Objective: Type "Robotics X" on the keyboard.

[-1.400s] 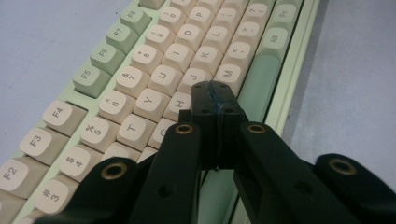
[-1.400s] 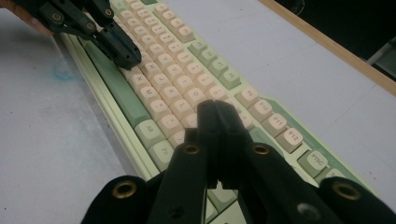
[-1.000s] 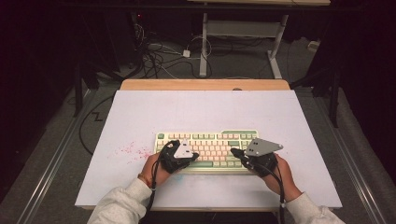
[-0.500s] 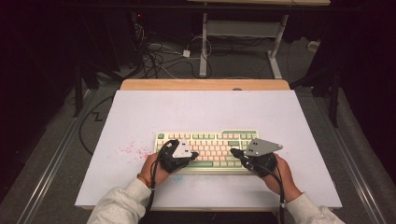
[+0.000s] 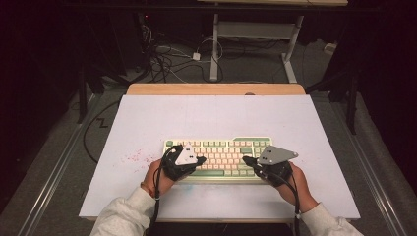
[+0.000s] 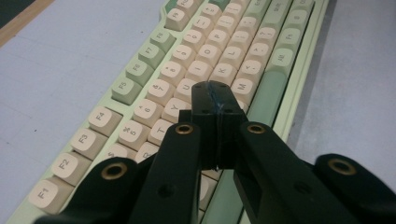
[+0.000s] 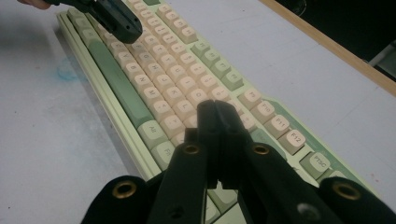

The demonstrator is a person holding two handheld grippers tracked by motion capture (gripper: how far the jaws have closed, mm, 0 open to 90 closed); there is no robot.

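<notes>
high view: keyboard point(image 5: 221, 157) long axis left-right, space bar toward person; both grippers' fingers closed, empty.

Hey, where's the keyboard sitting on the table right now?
In the high view the keyboard lies on the near middle of the white table, between the left tool and right tool, whose shut tips sit over its keys.

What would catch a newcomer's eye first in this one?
The green and cream keyboard near the front of the white table. The left tool and right tool, both shut, poise over its keys from either end. Faint pink speckles mark the table left of it.
</notes>
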